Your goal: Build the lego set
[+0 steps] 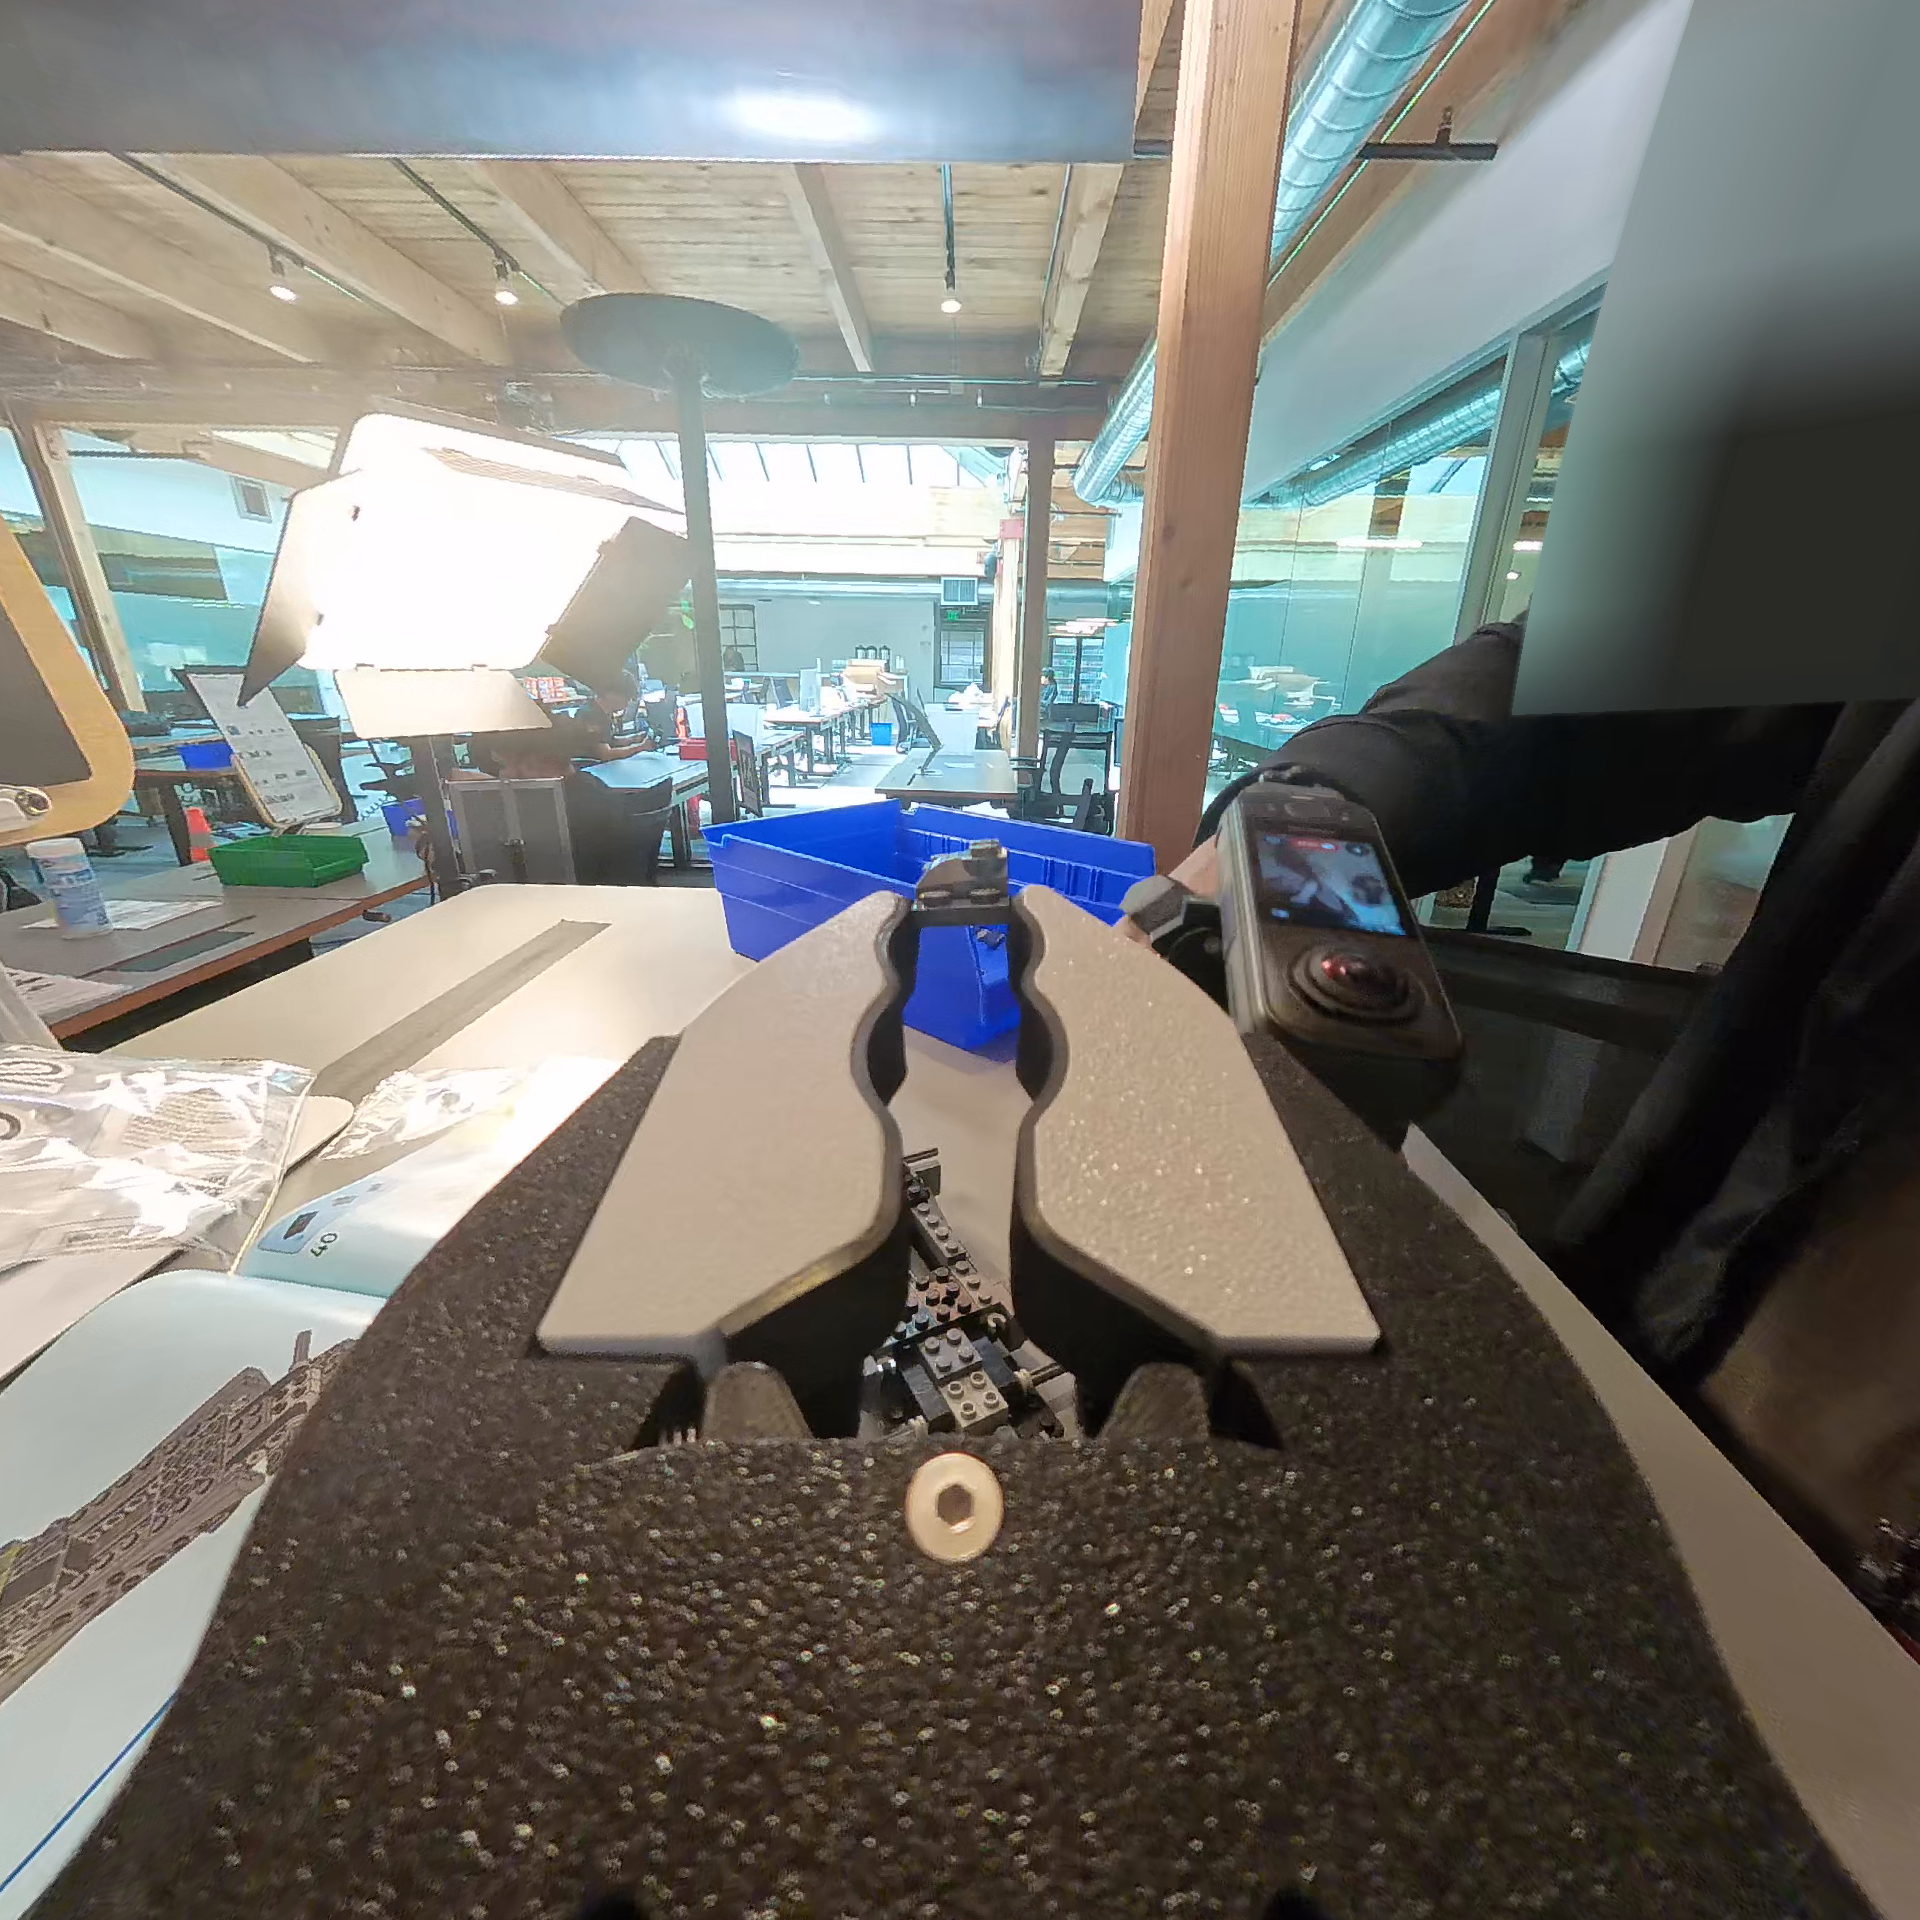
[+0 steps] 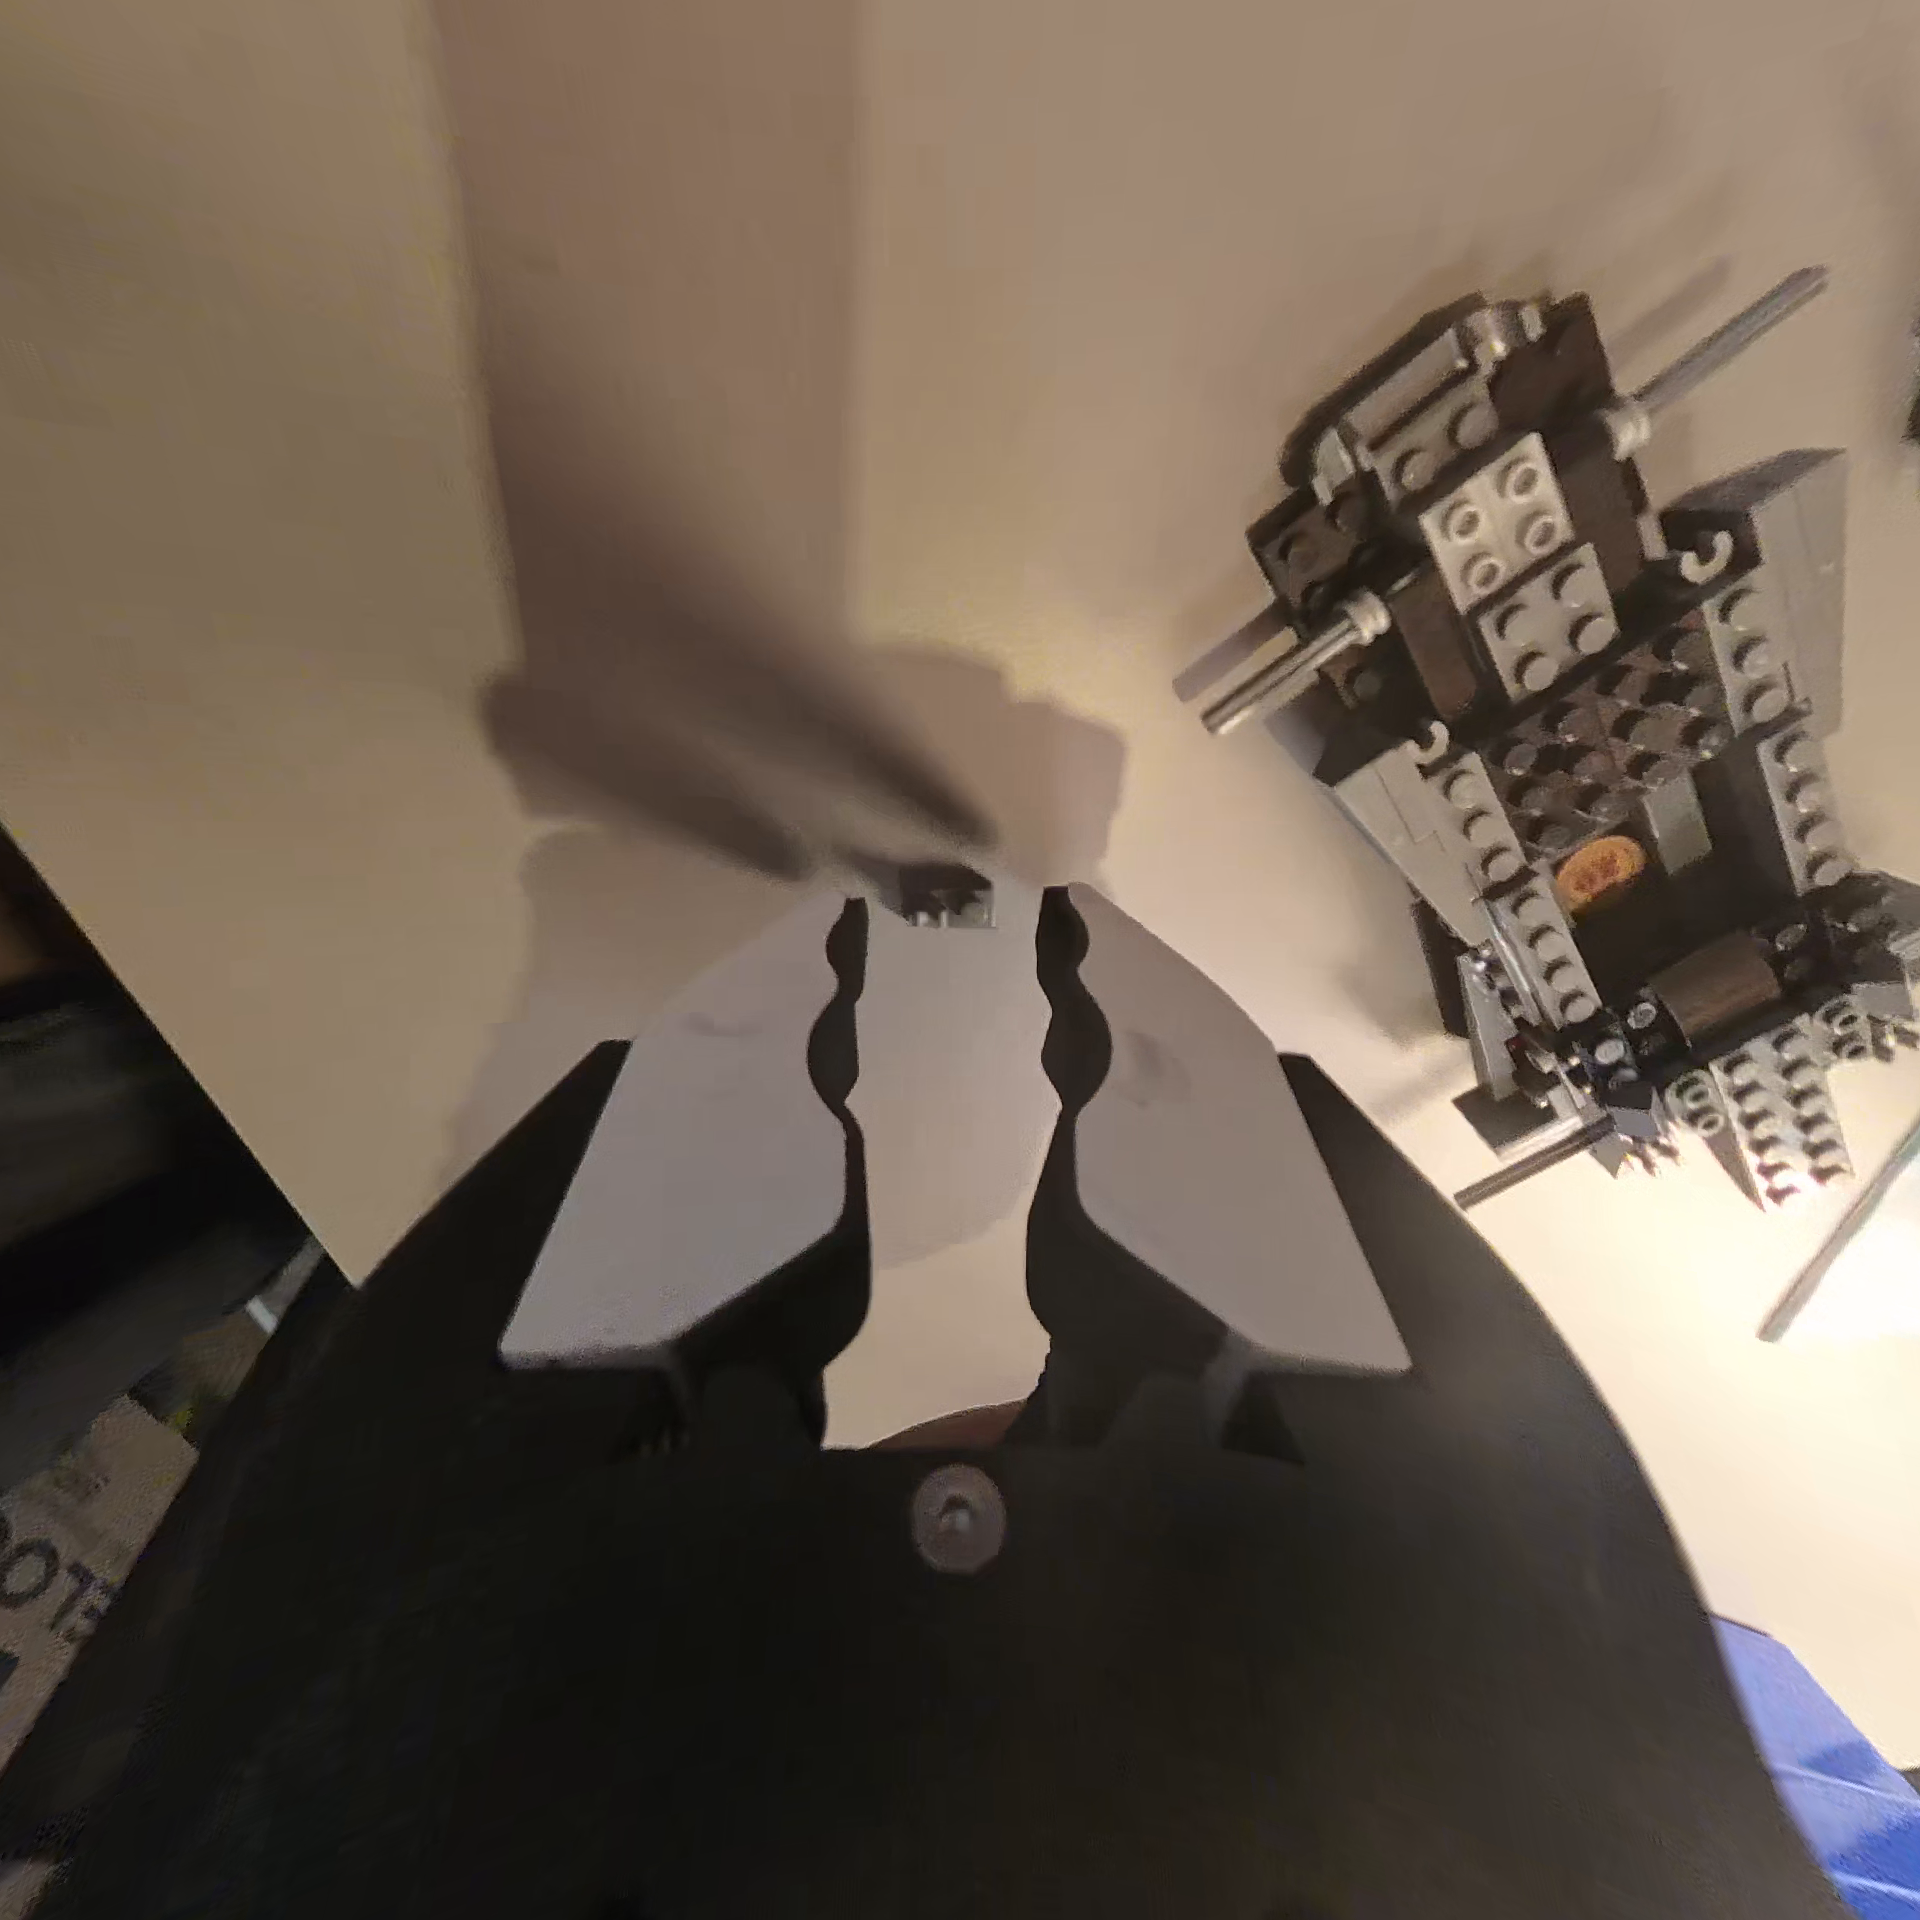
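Here the left gripper (image 1: 961, 902) pinches a small dark brick (image 1: 961, 883) before the blue bin (image 1: 821, 883); the right gripper (image 2: 951, 914) stands spread above open table (image 2: 260, 416), a small grey piece (image 2: 945, 902) loose between its tips, left of the brick model (image 2: 1558, 748).

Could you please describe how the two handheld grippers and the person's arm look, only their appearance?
Each gripper, the left gripper and the right gripper, has a black, grainy-textured body with one round screw in the middle. Its two fingers are flat and light grey on top, with black wavy inner edges. The other gripper carries a black camera with a small screen and a round lens. The person wears a black sleeve.
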A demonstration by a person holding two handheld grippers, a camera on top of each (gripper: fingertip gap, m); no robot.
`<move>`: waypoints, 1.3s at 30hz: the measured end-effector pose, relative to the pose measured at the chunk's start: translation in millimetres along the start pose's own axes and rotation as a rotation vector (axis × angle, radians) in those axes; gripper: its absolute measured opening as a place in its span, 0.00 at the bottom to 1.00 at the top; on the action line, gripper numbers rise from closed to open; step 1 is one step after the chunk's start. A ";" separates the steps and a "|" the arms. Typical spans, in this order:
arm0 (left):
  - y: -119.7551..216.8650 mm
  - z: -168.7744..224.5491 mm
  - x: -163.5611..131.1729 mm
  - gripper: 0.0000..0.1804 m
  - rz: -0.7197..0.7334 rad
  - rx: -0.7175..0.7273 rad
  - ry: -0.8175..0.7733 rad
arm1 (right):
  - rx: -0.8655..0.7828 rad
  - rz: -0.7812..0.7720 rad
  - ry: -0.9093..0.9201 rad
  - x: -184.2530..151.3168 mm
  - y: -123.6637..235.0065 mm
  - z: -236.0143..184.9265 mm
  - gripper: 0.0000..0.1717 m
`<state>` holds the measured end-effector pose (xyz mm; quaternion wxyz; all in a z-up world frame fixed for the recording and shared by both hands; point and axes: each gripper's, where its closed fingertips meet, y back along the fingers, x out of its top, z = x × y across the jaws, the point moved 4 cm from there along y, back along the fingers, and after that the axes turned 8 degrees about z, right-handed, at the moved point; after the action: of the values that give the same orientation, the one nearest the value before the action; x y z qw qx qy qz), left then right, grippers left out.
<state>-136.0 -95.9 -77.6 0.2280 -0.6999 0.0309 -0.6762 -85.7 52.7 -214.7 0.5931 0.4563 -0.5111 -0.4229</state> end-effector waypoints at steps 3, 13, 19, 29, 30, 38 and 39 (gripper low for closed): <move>-0.2 -0.4 -1.3 0.09 -0.005 0.001 0.003 | -0.013 0.103 -0.081 -3.5 4.1 5.2 0.19; -7.3 2.3 -16.1 0.09 -0.064 -0.035 0.035 | -0.027 0.361 -0.260 -18.0 -4.3 -2.4 0.17; -17.6 12.6 -28.5 0.09 -0.094 -0.091 0.023 | -0.207 0.636 -0.242 2.3 39.0 18.8 0.22; -40.1 36.4 -54.8 0.09 -0.146 -0.187 -0.055 | -0.097 0.794 -0.077 28.1 95.8 52.3 0.18; -40.6 36.2 -58.0 0.09 -0.164 -0.183 -0.063 | -0.082 0.800 -0.066 27.1 92.8 51.5 0.18; -46.3 28.1 -84.8 0.09 -0.317 -0.103 -0.122 | -0.069 0.921 0.004 19.3 75.6 59.9 0.12; -46.7 26.8 -88.0 0.09 -0.339 -0.091 -0.125 | -0.074 0.921 0.019 17.3 72.1 61.4 0.12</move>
<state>-130.0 -15.8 -142.2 0.0802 -0.7455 -0.0712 -0.6578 -142.1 45.6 -136.9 0.7397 0.1638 -0.6397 -0.1293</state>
